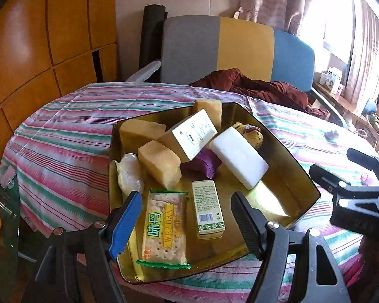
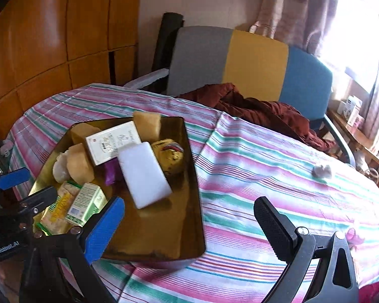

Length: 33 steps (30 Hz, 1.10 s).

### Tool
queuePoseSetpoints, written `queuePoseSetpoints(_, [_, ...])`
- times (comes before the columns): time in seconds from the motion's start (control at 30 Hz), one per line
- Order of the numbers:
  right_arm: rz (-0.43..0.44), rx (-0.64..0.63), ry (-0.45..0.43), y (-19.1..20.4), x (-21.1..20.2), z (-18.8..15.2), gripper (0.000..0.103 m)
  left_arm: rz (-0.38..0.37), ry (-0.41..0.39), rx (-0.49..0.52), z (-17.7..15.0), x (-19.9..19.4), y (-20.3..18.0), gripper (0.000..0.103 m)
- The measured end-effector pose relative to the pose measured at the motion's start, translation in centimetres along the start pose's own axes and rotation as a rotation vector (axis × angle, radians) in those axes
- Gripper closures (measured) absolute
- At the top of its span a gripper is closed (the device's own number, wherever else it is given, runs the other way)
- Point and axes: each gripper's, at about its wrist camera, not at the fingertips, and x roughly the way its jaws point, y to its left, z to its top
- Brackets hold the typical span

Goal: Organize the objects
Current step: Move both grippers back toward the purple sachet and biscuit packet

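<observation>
A gold tray (image 1: pixel 290 176) on the striped tablecloth holds a cracker pack (image 1: pixel 164 229), a small green-and-white box (image 1: pixel 208 208), a white block (image 1: pixel 237 156), a purple packet (image 1: pixel 202 164), tan sponge-like blocks (image 1: pixel 159 162), a cream box (image 1: pixel 192 131) and a round bun-like thing (image 1: pixel 250 132). My left gripper (image 1: pixel 187 217) hovers open over the tray's near end, with the cracker pack and small box seen between its fingers, untouched. My right gripper (image 2: pixel 189 227) is open and empty over the tray's (image 2: pixel 164 227) near right corner, close to the white block (image 2: pixel 144 174).
The round table's striped cloth (image 2: pixel 252 176) stretches right of the tray, with a crumpled wad (image 2: pixel 322 170) far right. A maroon garment (image 2: pixel 260 108) lies at the back by a grey, yellow and blue chair (image 2: pixel 255 63). Wooden cabinets (image 2: pixel 50 38) stand left.
</observation>
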Motion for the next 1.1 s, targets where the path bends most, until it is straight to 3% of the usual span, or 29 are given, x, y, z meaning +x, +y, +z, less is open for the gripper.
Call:
queuePoseSetpoints(0.43, [-0.126,0.095,0.079,-7.1,0.3,-3.2,0.0,-0.016,0.01,0.064,-0.5,0.1,-1.5,0.029])
queuePoseSetpoints(0.9, [-0.328,0.3,0.096,-21.5,-2.8,-4.4,0.0,-0.008,0.004,0.118,-0.5,0.0,-2.8,0.029])
queuePoseSetpoints(1.1, [-0.369,0.427,0.103,-26.0,-3.4,-6.3,0.0,-0.002,-0.002,0.131,-0.3,-0.1,-3.2,0.029])
